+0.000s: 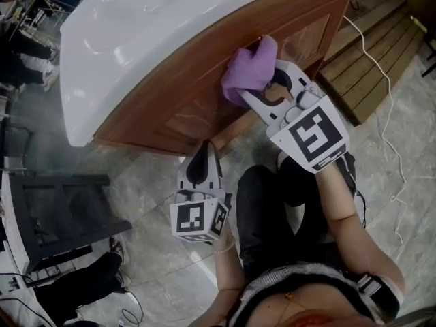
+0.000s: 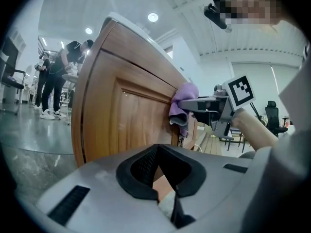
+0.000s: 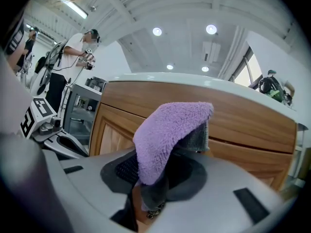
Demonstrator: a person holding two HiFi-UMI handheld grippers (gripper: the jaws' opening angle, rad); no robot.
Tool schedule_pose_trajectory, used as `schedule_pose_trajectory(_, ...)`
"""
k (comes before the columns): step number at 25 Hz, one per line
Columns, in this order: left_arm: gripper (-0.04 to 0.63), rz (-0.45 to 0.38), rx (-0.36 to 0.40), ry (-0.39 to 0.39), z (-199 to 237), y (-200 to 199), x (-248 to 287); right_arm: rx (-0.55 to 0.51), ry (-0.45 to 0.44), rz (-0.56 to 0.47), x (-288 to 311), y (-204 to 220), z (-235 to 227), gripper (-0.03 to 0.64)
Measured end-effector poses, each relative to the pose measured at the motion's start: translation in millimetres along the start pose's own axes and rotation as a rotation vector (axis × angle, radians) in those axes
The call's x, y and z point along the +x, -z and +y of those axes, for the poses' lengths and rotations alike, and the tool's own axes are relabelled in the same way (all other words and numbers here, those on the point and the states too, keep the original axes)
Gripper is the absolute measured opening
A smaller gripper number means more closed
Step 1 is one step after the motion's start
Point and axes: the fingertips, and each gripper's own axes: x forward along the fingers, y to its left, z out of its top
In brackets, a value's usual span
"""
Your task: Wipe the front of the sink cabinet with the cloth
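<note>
– Marbled floor (image 1: 402, 182) is spread beneath everything in the head view. What is set upon it?
– Sink cabinet (image 1: 184, 111) of brown wood, capped by a white countertop (image 1: 136, 39).
– How are the tools held?
– Right gripper (image 1: 264, 82) is clenched on the purple cloth (image 1: 246, 70), which is pressed to the cabinet's upper front. Left gripper (image 1: 206, 147) is closed on nothing, low near the cabinet's base.
– What is added elsewhere?
– Contact with the wood is shown sidelong in the left gripper view. The fold caught between the jaws is shown in the right gripper view.
</note>
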Motion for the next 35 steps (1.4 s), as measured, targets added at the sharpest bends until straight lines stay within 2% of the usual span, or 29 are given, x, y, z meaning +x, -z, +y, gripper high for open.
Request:
schedule_pose_trajectory(8,0.000,-0.004,-0.005,-0.001,-1.2,0.2,-0.5,0.010,0.017,0.017,-7.2,4.7,-13.6,0.164)
schedule_pose_trajectory(22,0.000,-0.008,-0.019,-0.021,5.0,2.3,-8.4,0.046,0.020,-0.034,-8.5,3.7,-13.6,0.164)
schedule_pose_trajectory(25,0.000,-0.004,-0.022,-0.039,9.9,5.6,-11.1,0.019,0.023,-0.031,-11.4,0.9,-6.3,0.164)
schedule_pose_trajectory(35,0.000,-0.006,-0.007,-0.134,28.9,11.3,-27.8,-0.015,-0.211,-0.024,2.3,5.8,81.8,0.164)
